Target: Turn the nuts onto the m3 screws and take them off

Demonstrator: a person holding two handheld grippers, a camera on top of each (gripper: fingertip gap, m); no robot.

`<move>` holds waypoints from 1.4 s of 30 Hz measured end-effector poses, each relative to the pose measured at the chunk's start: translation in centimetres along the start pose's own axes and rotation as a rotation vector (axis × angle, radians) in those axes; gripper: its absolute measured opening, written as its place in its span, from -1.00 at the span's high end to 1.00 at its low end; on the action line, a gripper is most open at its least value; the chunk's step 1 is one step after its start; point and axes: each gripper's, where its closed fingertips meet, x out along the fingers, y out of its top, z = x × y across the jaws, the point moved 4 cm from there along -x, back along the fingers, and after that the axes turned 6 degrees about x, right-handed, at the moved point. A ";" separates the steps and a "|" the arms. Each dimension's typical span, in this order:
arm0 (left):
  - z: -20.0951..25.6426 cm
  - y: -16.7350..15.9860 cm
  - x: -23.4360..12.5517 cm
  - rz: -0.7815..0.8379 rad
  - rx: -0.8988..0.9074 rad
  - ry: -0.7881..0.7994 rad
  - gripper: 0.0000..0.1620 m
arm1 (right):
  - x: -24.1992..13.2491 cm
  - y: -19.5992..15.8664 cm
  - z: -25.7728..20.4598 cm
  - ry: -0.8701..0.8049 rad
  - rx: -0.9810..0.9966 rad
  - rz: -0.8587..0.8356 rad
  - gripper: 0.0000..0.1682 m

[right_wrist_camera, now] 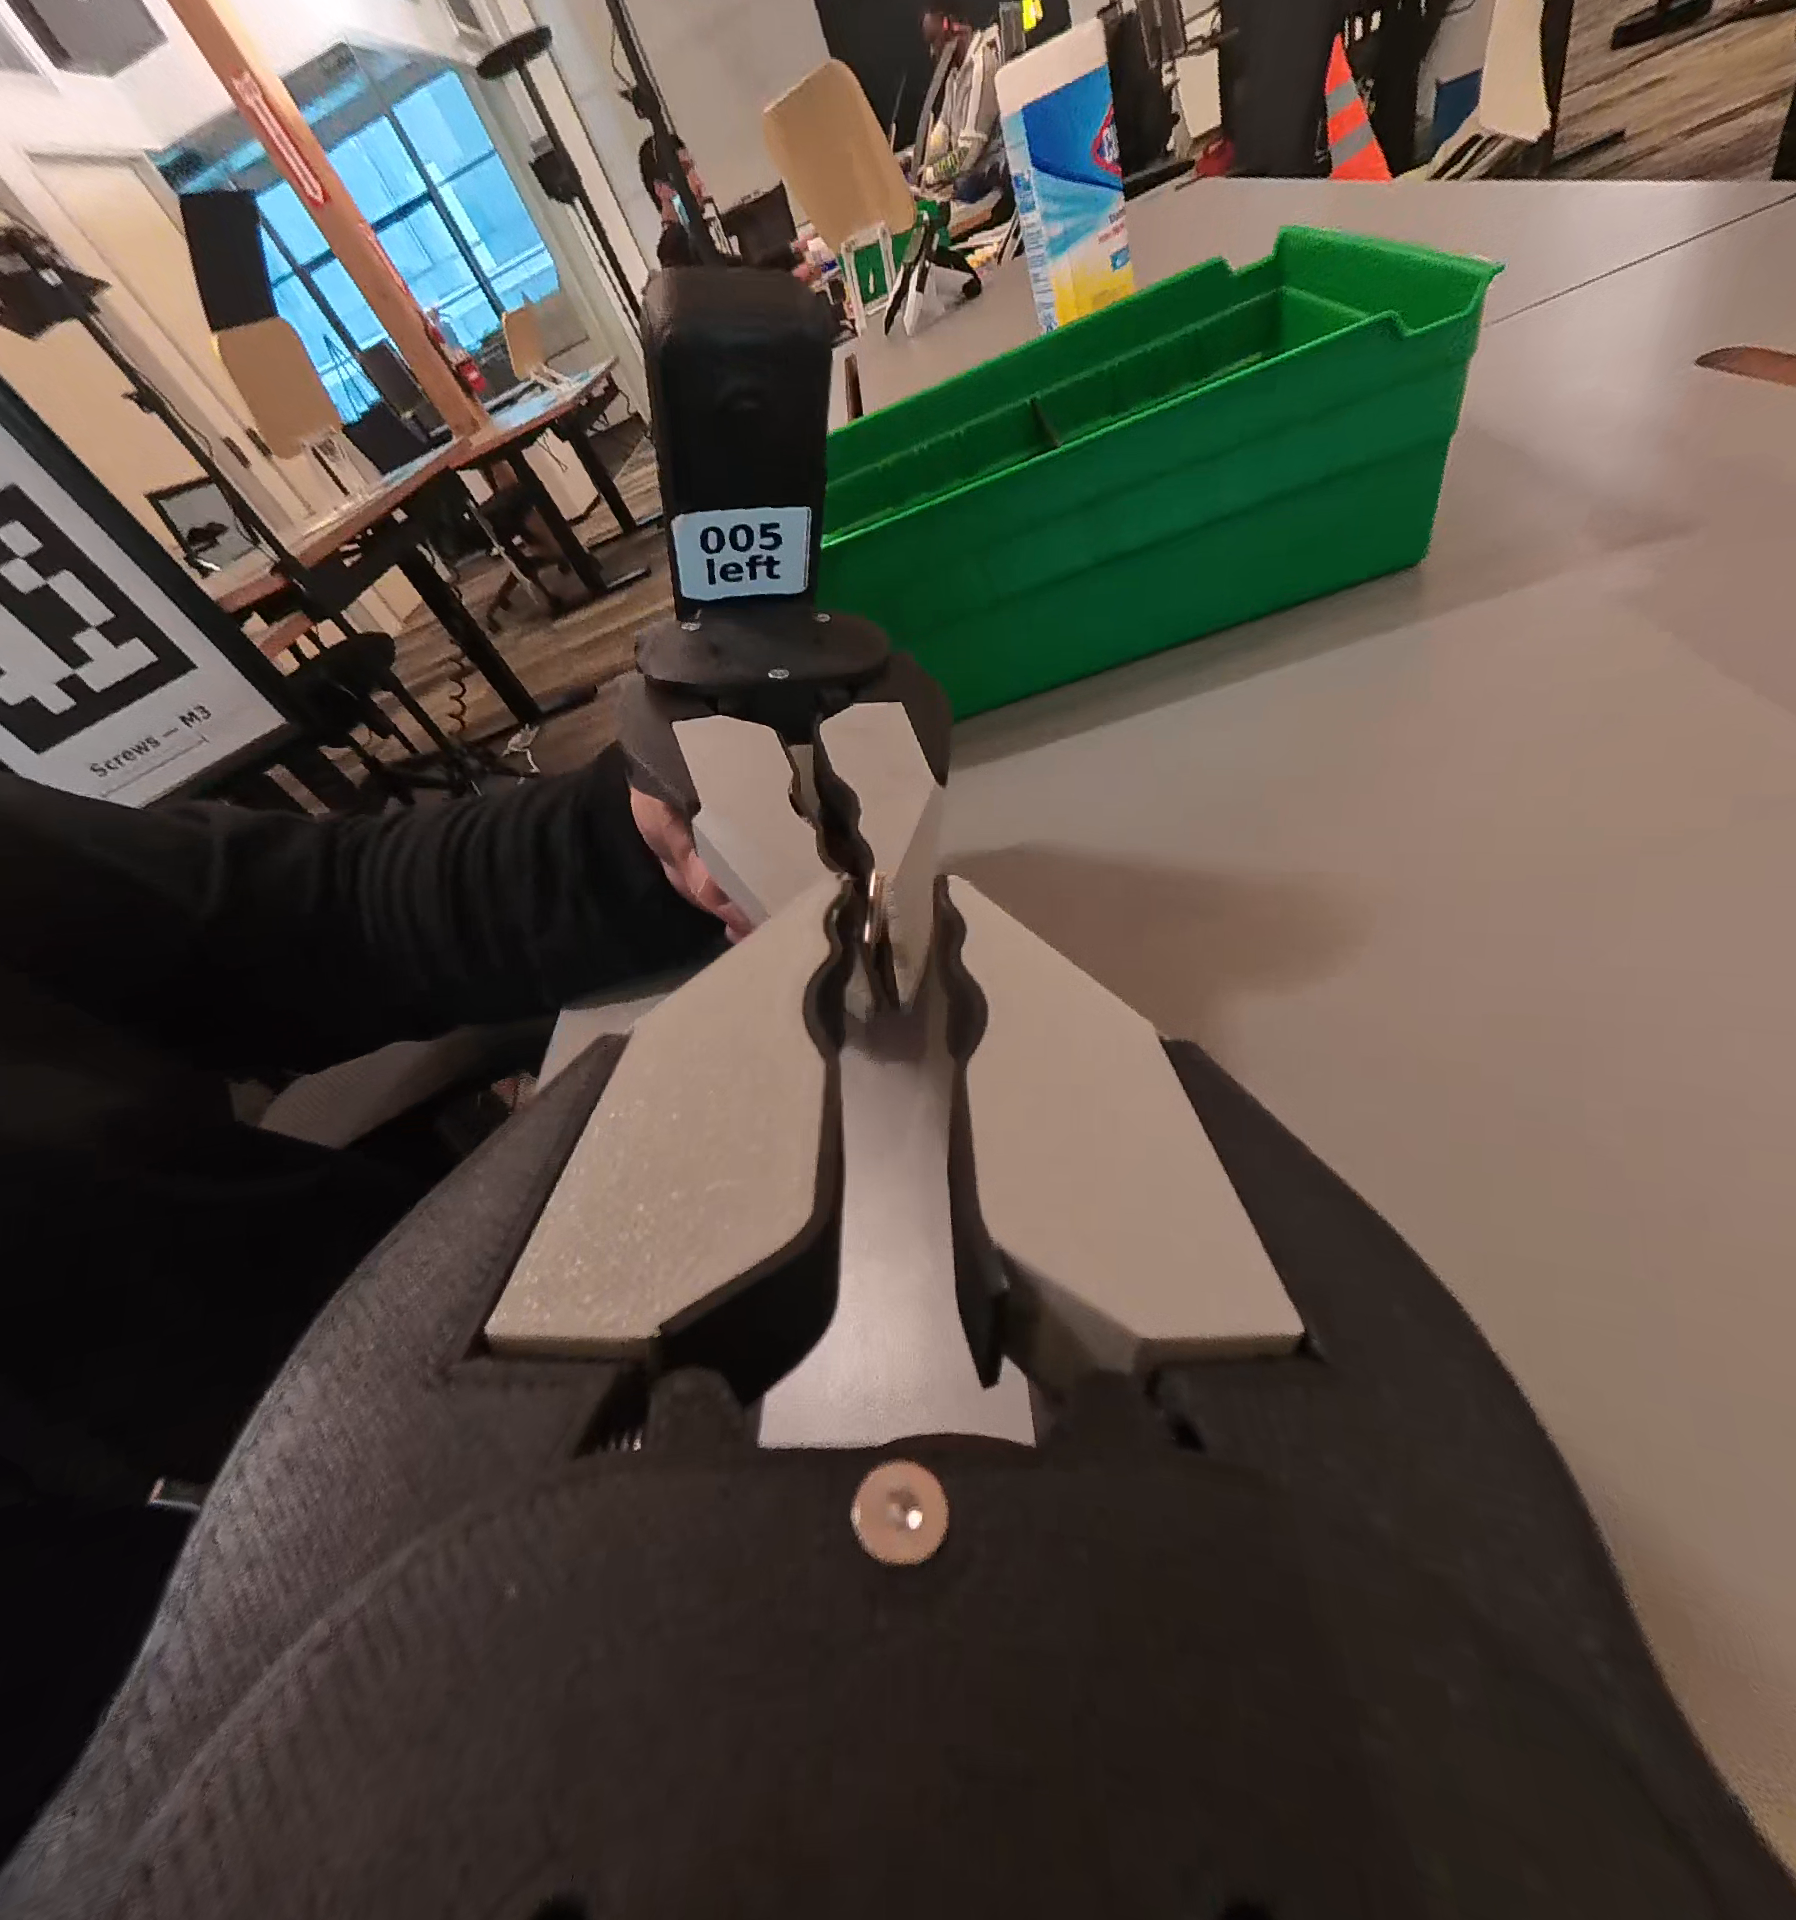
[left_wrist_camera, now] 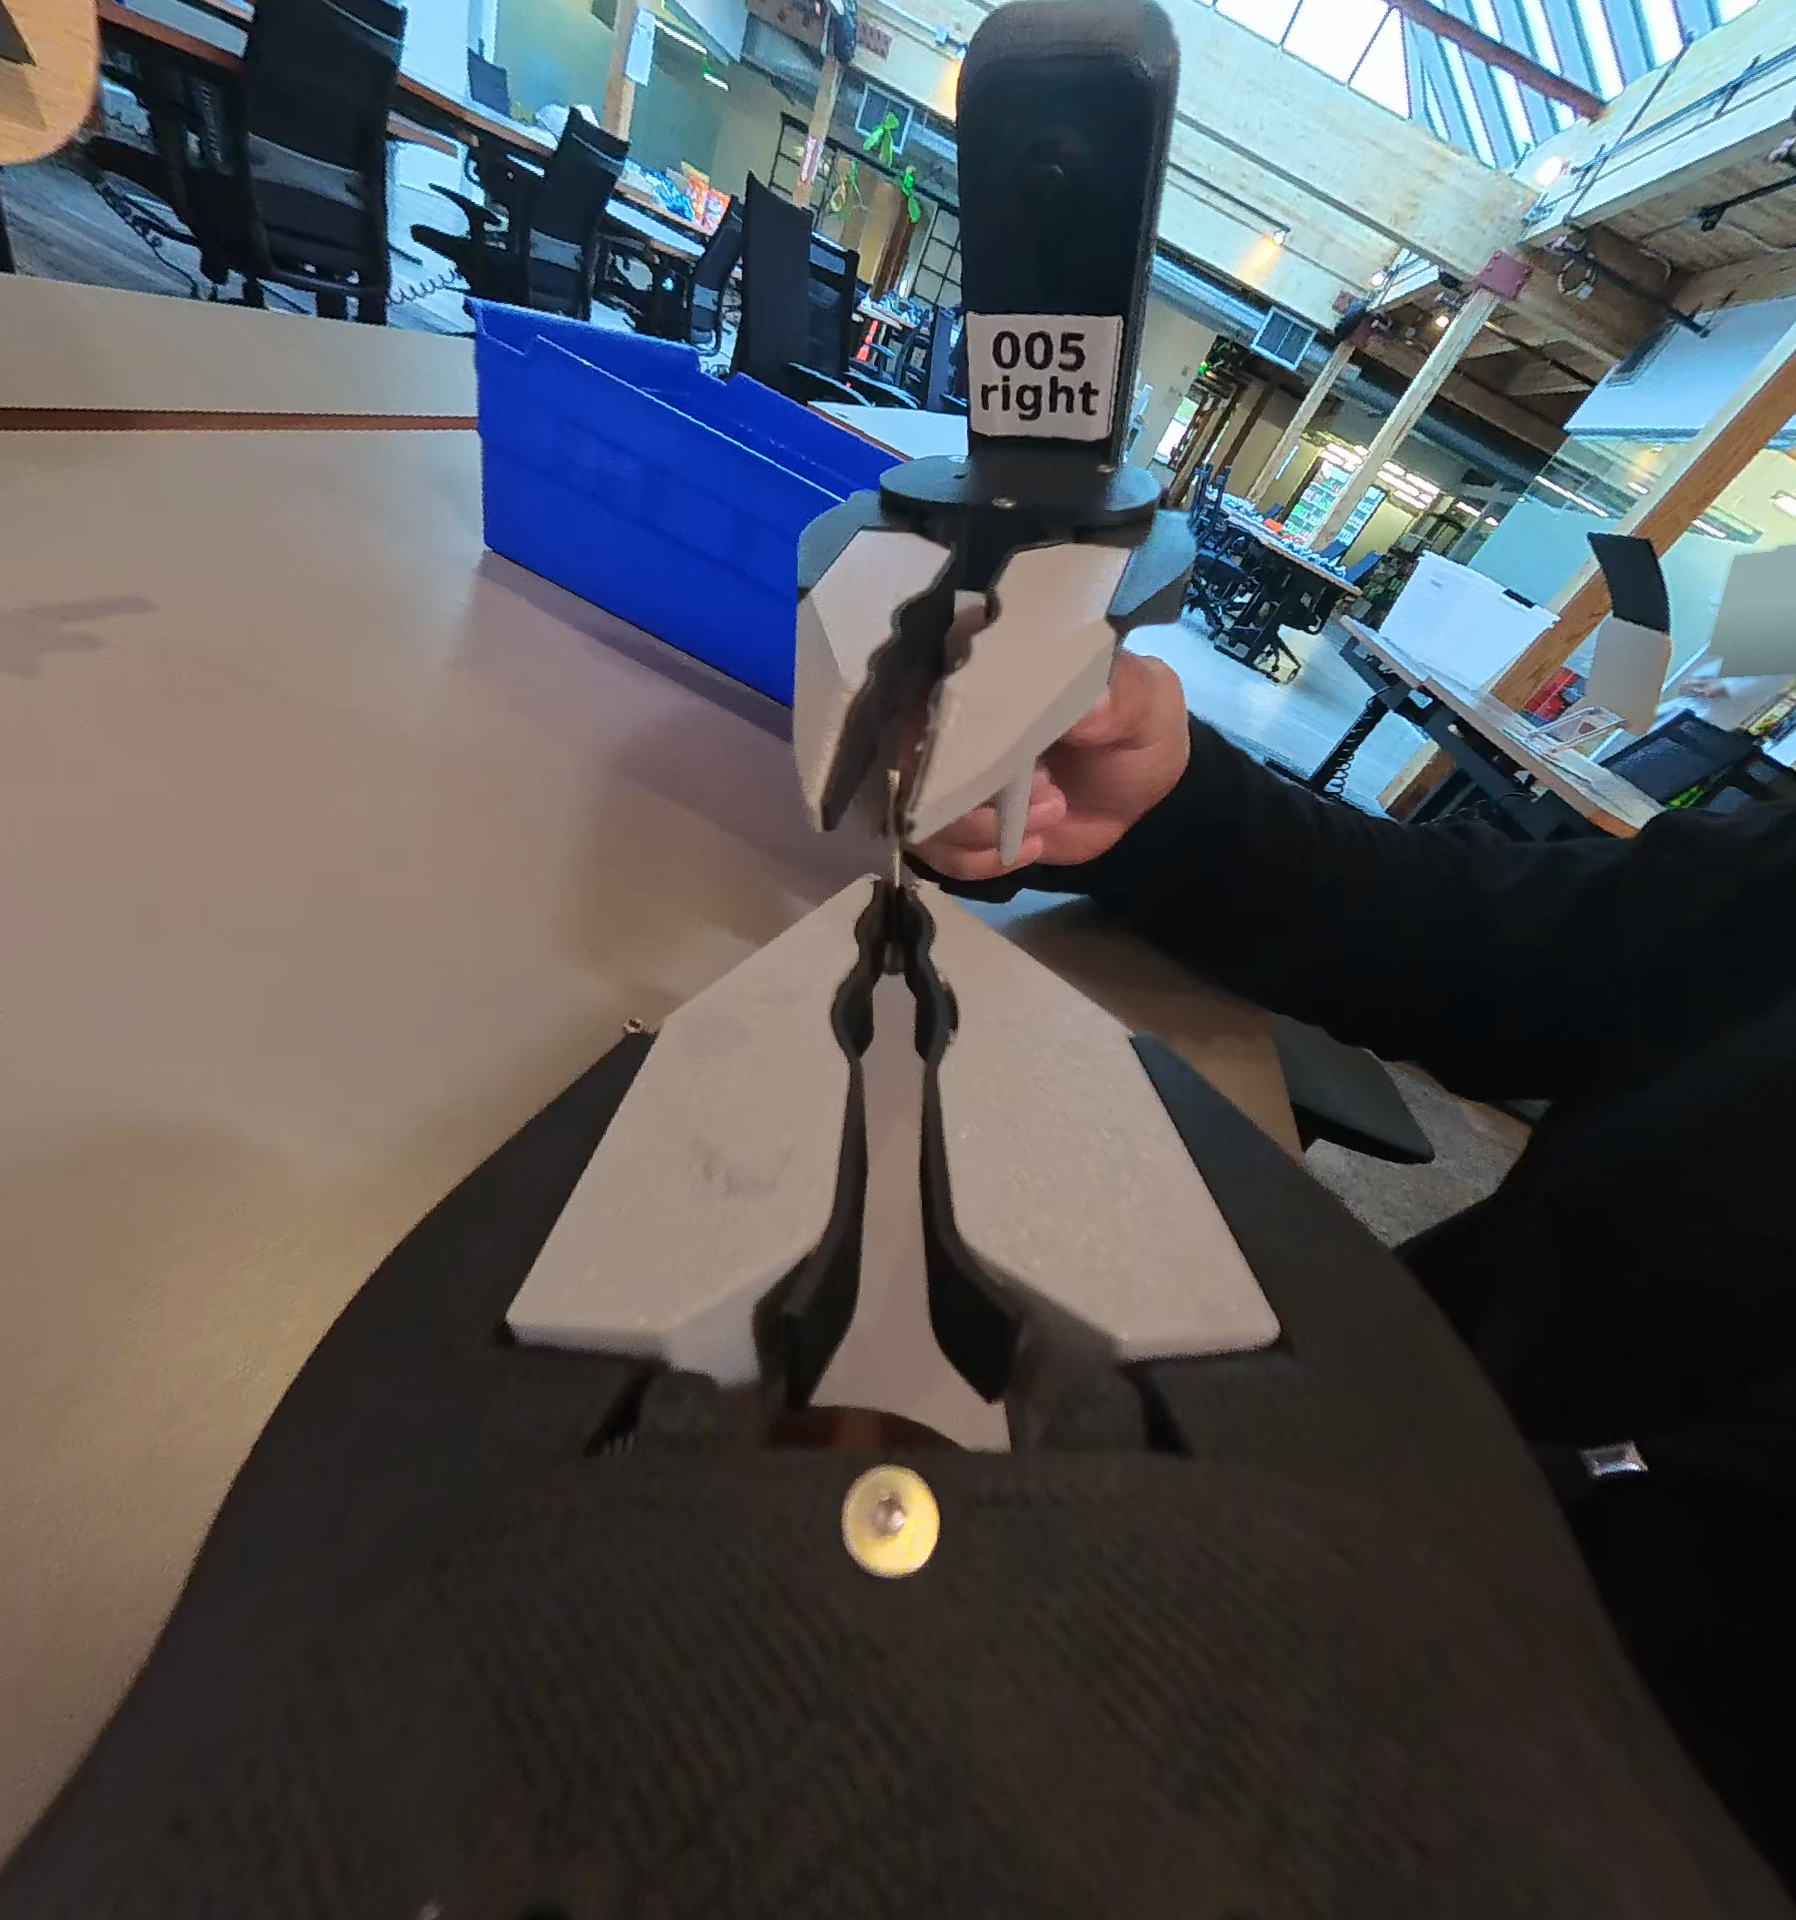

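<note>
In the left wrist view my left gripper (left_wrist_camera: 894, 899) is shut, its tips meeting the tips of my right gripper (left_wrist_camera: 878, 821), which points back at it. A thin metal M3 screw (left_wrist_camera: 892, 847) runs between the two sets of tips, and the right gripper is shut on it. In the right wrist view my right gripper (right_wrist_camera: 889, 904) is nearly closed. The left gripper (right_wrist_camera: 878, 992) pokes in over its tips, holding a small round metal nut (right_wrist_camera: 876, 925). The joint between nut and screw is mostly hidden by the fingers. Both grippers hover above the table.
A grey table (left_wrist_camera: 250, 831) lies below. A blue bin (left_wrist_camera: 645, 520) stands behind the right gripper, a green bin (right_wrist_camera: 1133, 520) behind the left gripper. A wipes canister (right_wrist_camera: 1070, 208) stands farther back. A marker sign (right_wrist_camera: 42, 623) stands off the table edge. Black-sleeved arms (left_wrist_camera: 1393, 935) hold the grippers.
</note>
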 end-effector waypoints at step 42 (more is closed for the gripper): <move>0.1 -0.6 0.4 -0.038 0.016 0.006 1.00 | 0.1 0.1 -0.3 0.001 -0.010 -0.001 1.00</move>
